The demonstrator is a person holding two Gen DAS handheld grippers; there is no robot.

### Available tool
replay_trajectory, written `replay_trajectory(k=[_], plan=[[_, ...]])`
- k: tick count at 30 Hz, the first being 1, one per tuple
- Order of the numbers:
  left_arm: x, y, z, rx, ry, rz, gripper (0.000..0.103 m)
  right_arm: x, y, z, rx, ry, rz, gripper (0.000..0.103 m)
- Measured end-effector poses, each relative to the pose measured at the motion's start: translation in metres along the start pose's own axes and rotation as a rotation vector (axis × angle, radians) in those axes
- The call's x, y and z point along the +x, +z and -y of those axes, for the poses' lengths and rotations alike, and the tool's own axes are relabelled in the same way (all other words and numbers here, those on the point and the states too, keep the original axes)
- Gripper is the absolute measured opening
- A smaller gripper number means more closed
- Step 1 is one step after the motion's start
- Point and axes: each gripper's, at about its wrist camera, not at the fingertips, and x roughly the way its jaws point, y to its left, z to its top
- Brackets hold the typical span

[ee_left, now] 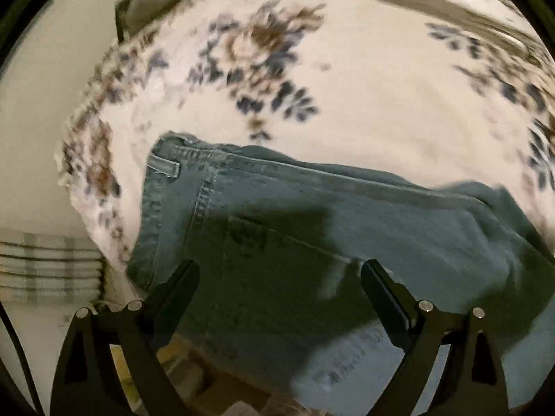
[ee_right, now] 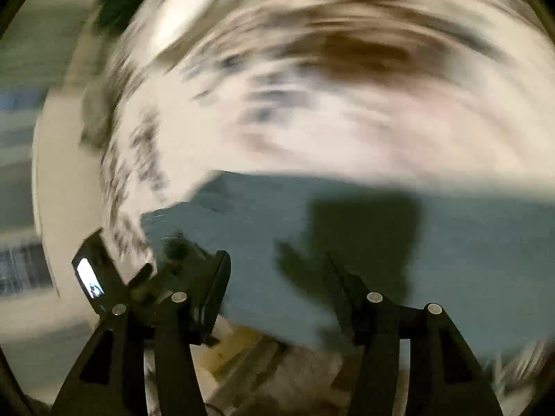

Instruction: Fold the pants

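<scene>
Both hand-held grippers, left [ee_left: 279,279] and right [ee_right: 277,274], hovered jaws apart, angled down over the jeans [ee_left: 312,215] just ahead on the floral bedspread [ee_left: 381,86].

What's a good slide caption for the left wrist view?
Open left claw above blue jeans on a floral bedspread.
</scene>
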Motion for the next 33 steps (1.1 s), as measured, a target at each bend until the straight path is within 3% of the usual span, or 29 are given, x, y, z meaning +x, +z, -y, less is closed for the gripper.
replay_trajectory(k=[4,7,8,9,12,14,18,20,21,23,25,27,29,31,33], plan=[[0.025,0.008,-0.010,-0.007,-0.062,-0.070,0.095,0.073,0.051,-0.048,-0.214,-0.131,-0.145,0.058],[0.039,0.011,-0.014,-0.007,-0.105,-0.111,0.098,0.101,0.044,-0.058,-0.347,-0.201,-0.265,0.052],[0.042,0.012,-0.016,-0.015,-0.122,-0.122,0.098,0.104,0.038,-0.058,-0.379,-0.226,-0.292,0.037],[0.045,0.012,-0.018,-0.025,-0.136,-0.133,0.099,0.105,0.030,-0.059,-0.403,-0.231,-0.319,0.030],[0.049,0.011,-0.023,-0.034,-0.156,-0.139,0.099,0.102,0.021,-0.057,-0.433,-0.213,-0.359,0.029],[0.049,0.010,-0.024,-0.030,-0.161,-0.133,0.099,0.105,0.028,-0.054,-0.424,-0.242,-0.344,0.030],[0.050,0.007,-0.029,-0.025,-0.173,-0.132,0.099,0.130,0.044,-0.054,-0.389,-0.190,-0.363,0.032],[0.052,0.008,-0.035,-0.022,-0.183,-0.136,0.099,0.130,0.048,-0.056,-0.376,-0.186,-0.350,0.020],[0.056,0.011,-0.042,-0.019,-0.190,-0.137,0.099,0.121,0.053,-0.051,-0.322,-0.158,-0.330,0.011],[0.058,0.015,-0.054,-0.018,-0.204,-0.133,0.099,0.087,0.065,-0.021,-0.140,-0.028,-0.259,0.009],[0.058,0.015,-0.058,-0.011,-0.197,-0.139,0.099,0.076,0.067,-0.002,-0.074,0.010,-0.227,0.008],[0.056,0.016,-0.057,-0.017,-0.199,-0.145,0.099,0.081,0.067,0.020,0.043,0.110,-0.265,0.011],[0.053,0.021,-0.058,-0.023,-0.200,-0.153,0.099,0.092,0.074,0.020,0.062,0.110,-0.274,0.019],[0.053,0.020,-0.061,-0.020,-0.196,-0.155,0.099,0.107,0.075,0.016,0.060,0.135,-0.299,0.051],[0.052,0.018,-0.061,-0.014,-0.191,-0.154,0.099,0.115,0.073,0.006,0.002,0.104,-0.303,0.052]])
